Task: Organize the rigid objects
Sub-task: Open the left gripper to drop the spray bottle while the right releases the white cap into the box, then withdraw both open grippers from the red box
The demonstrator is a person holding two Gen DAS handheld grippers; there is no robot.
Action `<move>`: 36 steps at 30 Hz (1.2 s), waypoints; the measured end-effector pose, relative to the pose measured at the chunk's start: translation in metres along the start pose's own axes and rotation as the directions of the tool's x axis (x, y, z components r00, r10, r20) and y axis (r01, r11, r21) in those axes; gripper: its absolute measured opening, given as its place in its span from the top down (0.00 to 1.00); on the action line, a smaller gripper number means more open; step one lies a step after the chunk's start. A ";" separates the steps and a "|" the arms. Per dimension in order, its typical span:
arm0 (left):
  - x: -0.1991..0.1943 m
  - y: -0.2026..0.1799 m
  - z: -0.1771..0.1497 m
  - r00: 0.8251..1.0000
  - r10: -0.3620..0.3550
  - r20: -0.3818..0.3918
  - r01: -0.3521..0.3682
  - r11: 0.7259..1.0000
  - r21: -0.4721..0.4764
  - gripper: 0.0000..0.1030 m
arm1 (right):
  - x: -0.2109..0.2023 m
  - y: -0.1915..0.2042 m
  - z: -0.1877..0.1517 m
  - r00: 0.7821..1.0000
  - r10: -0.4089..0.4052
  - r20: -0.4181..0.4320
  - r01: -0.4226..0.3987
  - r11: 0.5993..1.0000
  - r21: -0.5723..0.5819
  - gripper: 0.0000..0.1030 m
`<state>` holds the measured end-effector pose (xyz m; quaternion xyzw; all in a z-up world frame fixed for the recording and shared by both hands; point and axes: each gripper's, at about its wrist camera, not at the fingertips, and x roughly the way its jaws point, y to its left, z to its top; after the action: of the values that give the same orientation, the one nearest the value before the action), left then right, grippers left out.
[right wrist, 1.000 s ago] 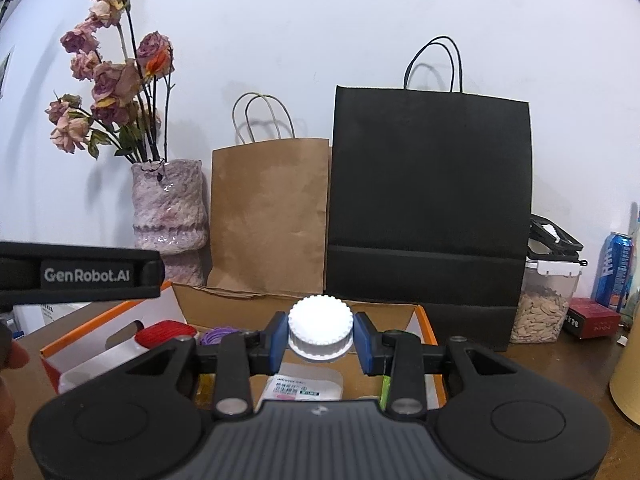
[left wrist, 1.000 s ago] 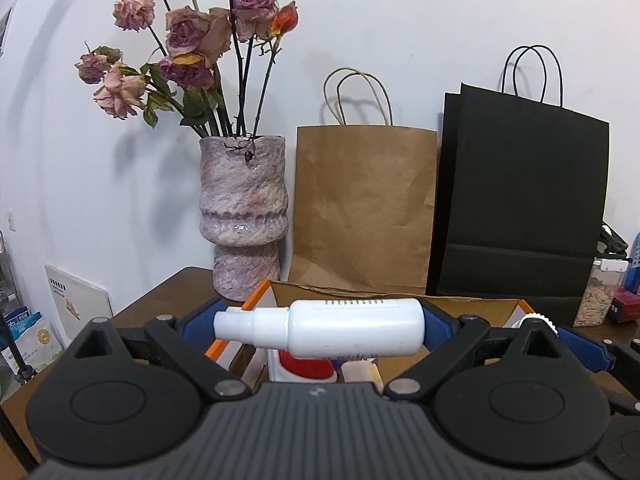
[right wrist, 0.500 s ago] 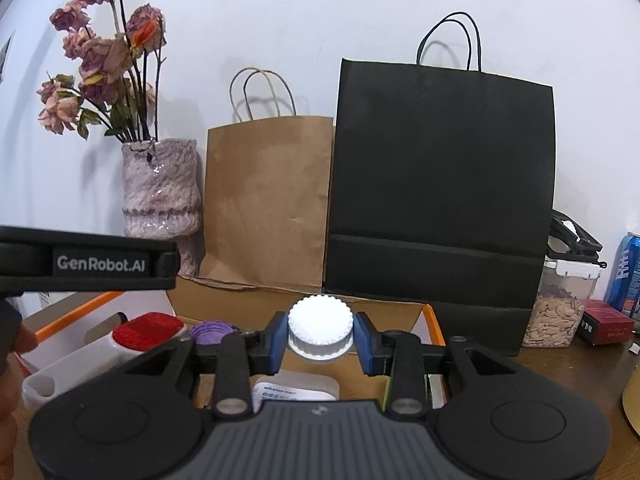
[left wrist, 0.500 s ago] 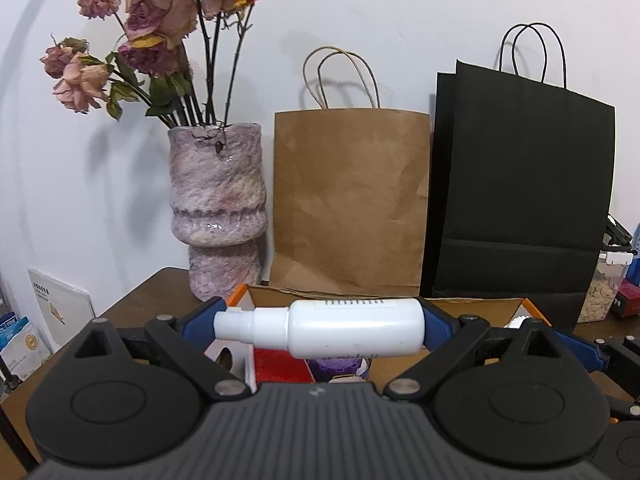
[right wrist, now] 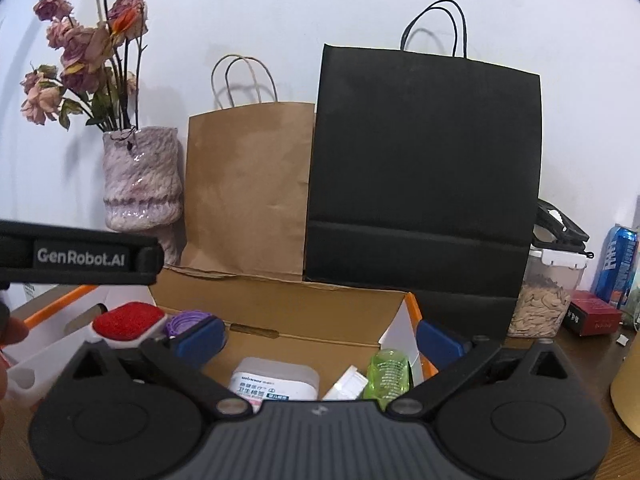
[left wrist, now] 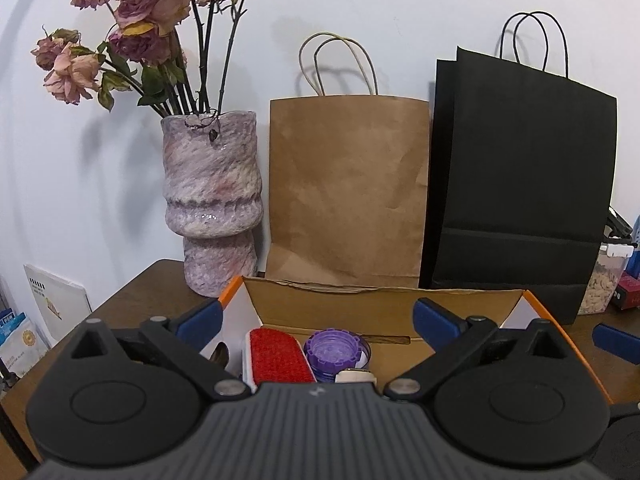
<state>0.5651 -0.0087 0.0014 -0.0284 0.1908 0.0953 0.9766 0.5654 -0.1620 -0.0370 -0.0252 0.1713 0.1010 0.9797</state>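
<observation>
An open cardboard box with orange edges (left wrist: 384, 308) sits in front of me; it also shows in the right wrist view (right wrist: 280, 300). My left gripper (left wrist: 316, 318) is open and empty above the box's left part. Below it are a red brush (left wrist: 276, 356), a purple lid (left wrist: 334, 354) and a small white cap (left wrist: 355, 376). My right gripper (right wrist: 318, 338) is open and empty above the box's right part. Under it lie a white labelled container (right wrist: 272, 382), a green bottle (right wrist: 388, 372) and a small white piece (right wrist: 346, 384). The red brush (right wrist: 128, 320) shows at the left there.
A pink stone vase with dried roses (left wrist: 212, 204), a brown paper bag (left wrist: 348, 188) and a black paper bag (left wrist: 520, 184) stand against the wall behind the box. A jar of seeds (right wrist: 544, 300), a blue can (right wrist: 616, 260) and a red box (right wrist: 592, 316) stand at the right.
My left gripper opened and the white spray bottle left it. My right gripper opened and the white ribbed cap left it. Both grippers now hang empty over the box.
</observation>
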 end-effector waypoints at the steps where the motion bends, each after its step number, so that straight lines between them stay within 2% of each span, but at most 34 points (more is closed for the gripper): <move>1: 0.000 0.001 0.000 1.000 0.003 0.000 -0.003 1.000 -0.002 0.00 | 0.000 -0.001 0.000 1.000 0.003 -0.001 -0.003 1.000 0.005 0.00; 20: -0.021 0.012 -0.001 1.000 0.004 0.011 -0.004 1.000 -0.012 0.00 | -0.017 0.000 0.001 1.000 0.024 0.009 -0.025 1.000 0.015 0.00; 36: -0.097 0.034 -0.009 0.999 -0.010 0.052 0.010 1.000 -0.007 0.00 | -0.096 0.002 0.003 0.997 0.051 0.063 -0.053 0.998 0.031 0.00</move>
<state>0.4667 0.0070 0.0289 -0.0304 0.1648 0.0917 0.9816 0.4774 -0.1780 -0.0015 -0.0019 0.1430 0.1241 0.9819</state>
